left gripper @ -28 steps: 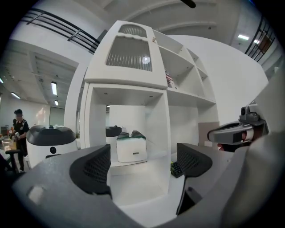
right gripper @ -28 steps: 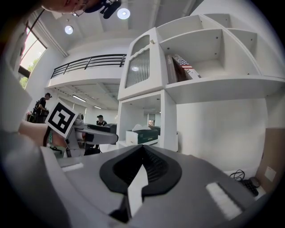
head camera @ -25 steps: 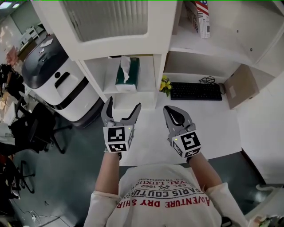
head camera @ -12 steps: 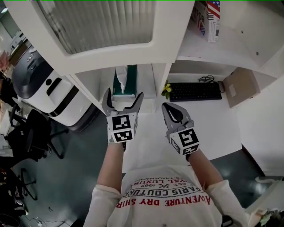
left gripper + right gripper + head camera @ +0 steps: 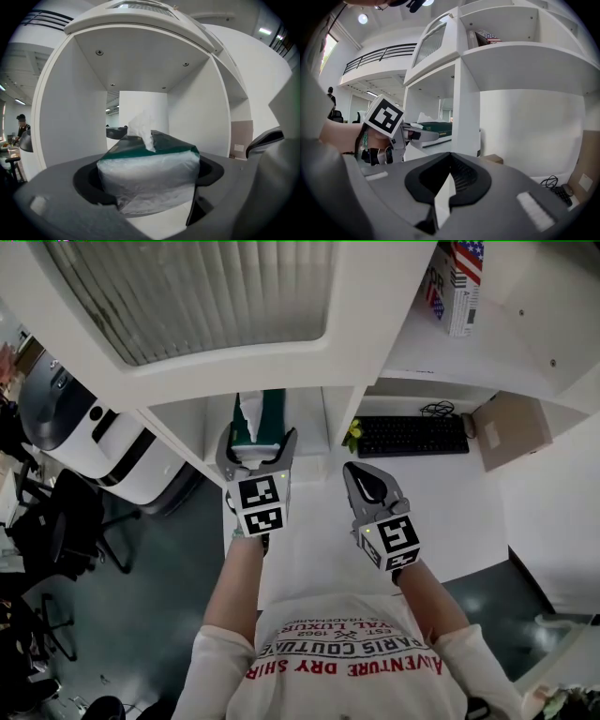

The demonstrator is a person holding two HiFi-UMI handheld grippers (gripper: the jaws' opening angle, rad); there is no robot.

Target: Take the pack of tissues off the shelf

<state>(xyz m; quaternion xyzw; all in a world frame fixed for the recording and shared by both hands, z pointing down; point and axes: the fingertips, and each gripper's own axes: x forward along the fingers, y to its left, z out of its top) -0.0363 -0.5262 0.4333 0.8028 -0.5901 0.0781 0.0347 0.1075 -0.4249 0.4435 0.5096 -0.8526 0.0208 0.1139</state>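
The pack of tissues point(image 5: 265, 413) is green-topped, wrapped in clear plastic, with a white tissue sticking up. It lies in a low open compartment of the white shelf point(image 5: 311, 418). My left gripper point(image 5: 257, 439) reaches into that compartment, one jaw on each side of the pack's near end. In the left gripper view the pack point(image 5: 147, 171) fills the space between the jaws. The jaws have just been closing with the pack between them, and I see no squeeze on the wrap. My right gripper point(image 5: 352, 471) hovers over the white desk point(image 5: 450, 502), shut and empty.
A black keyboard point(image 5: 412, 433), yellow flowers point(image 5: 351, 418) and a brown board point(image 5: 511, 423) are on the desk under the shelf. A flag-printed box point(image 5: 459, 277) stands higher up. A frosted cabinet door point(image 5: 206, 287) overhangs the compartment. A black-and-white machine point(image 5: 84, 418) and office chairs point(image 5: 66, 521) stand left.
Both grippers have moved forward toward the shelf. The left one has gone from in front of the compartment to standing with its jaws round the tissue pack's near end.
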